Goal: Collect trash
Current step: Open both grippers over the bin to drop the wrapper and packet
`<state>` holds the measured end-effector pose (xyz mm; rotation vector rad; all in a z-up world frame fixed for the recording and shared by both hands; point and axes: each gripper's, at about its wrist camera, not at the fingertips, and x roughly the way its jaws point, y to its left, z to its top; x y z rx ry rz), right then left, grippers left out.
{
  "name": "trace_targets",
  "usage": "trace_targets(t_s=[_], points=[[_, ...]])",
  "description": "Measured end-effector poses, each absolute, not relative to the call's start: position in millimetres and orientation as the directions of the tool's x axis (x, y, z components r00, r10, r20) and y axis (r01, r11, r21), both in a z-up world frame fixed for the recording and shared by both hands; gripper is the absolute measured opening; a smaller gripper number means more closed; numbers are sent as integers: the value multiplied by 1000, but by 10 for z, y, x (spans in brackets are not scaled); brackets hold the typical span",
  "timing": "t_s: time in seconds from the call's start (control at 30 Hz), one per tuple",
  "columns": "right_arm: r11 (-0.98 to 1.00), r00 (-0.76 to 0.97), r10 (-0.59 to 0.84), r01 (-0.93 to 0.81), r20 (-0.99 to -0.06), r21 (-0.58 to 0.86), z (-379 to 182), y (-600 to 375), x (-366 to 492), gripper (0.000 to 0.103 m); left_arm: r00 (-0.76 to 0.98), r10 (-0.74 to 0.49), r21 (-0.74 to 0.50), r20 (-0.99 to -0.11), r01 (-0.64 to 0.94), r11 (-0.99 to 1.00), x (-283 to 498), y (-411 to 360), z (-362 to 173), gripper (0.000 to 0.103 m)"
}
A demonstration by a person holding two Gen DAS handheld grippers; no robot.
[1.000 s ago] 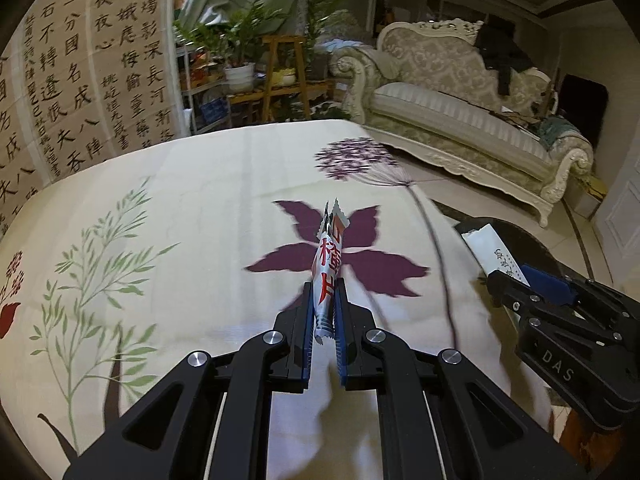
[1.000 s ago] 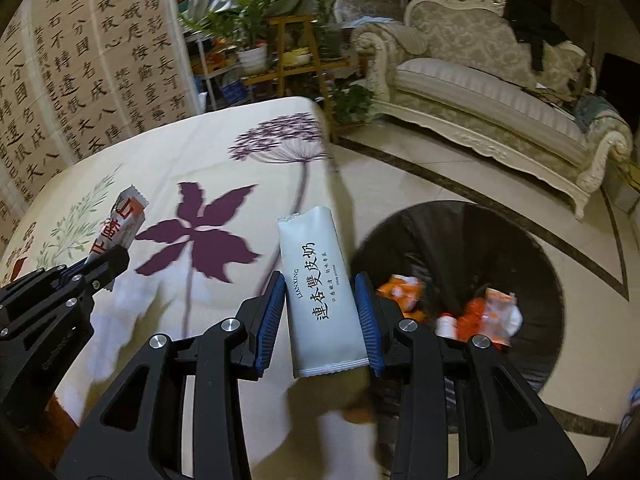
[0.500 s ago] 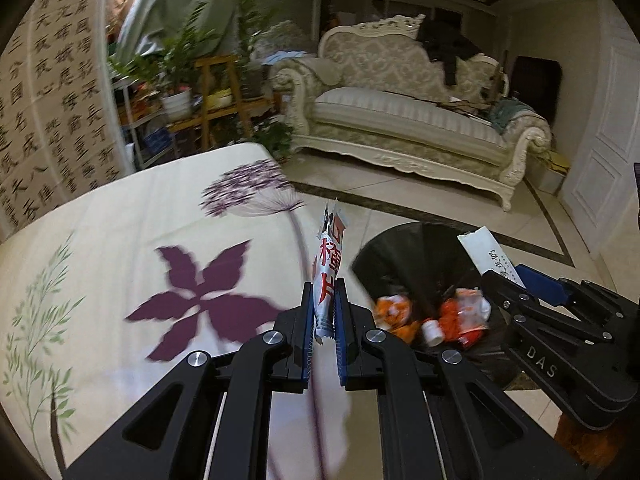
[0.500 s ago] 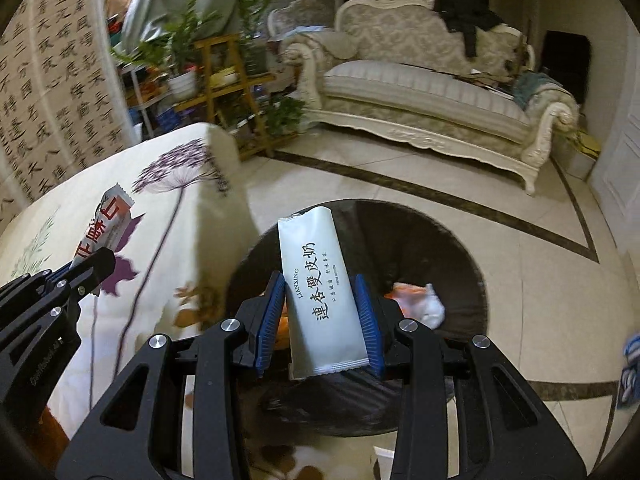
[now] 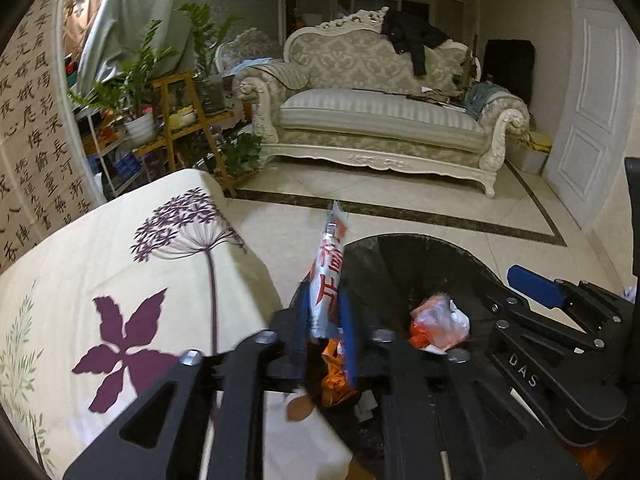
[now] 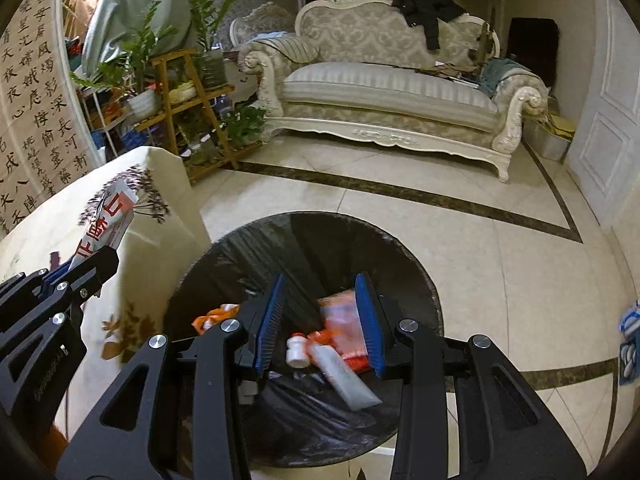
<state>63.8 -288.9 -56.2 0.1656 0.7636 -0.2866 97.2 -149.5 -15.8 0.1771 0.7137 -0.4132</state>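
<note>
Left of my grippers is the table (image 5: 80,264), covered by a floral cloth (image 5: 172,248). Below them, the tiled floor (image 6: 500,264) carries the bin (image 6: 400,252).

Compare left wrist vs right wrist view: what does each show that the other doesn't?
Left wrist only: the left gripper head-on, shut on the red-and-white wrapper; the purple leaf print on the tablecloth.

Right wrist only: the right gripper with its jaws apart and nothing between them; below it, in the black-lined bin, a white packet and a small white bottle.

Both: the bin, orange trash inside it, the sofa, the plant shelf.
</note>
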Motion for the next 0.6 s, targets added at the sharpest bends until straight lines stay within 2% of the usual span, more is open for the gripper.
trace_targets(t_s=[0.03, 0.17, 0.23, 0.27, 0.43, 0.53, 0.6], points=[[946, 686, -198, 321, -700, 46, -568, -2911, 634, 36, 683, -301, 20, -666, 420, 907, 977, -1505, -169, 37], [942, 685, -207, 333, -698, 47, -561, -2970, 609, 37, 684, -298, 15, -666, 411, 911, 983, -1514, -179, 46], [939, 685, -212, 341, -697, 49, -558, -3002, 584, 40, 686, -295, 17, -665, 409, 912, 977, -1518, -177, 54], [937, 685, -217, 346, -695, 49, -553, -3003, 575, 48, 688, -296, 16, -663, 409, 912, 973, -1518, -172, 55], [932, 690, -227, 358, -687, 52, -514, -3024, 488, 51, 696, -296, 13, -655, 402, 915, 939, -1504, -148, 65], [931, 694, -234, 361, -681, 49, -474, -3017, 430, 56, 701, -297, 16, -649, 402, 915, 889, -1479, -132, 72], [931, 698, -237, 362, -676, 47, -444, -2996, 378, 60, 706, -294, 18, -644, 398, 917, 840, -1457, -112, 74]])
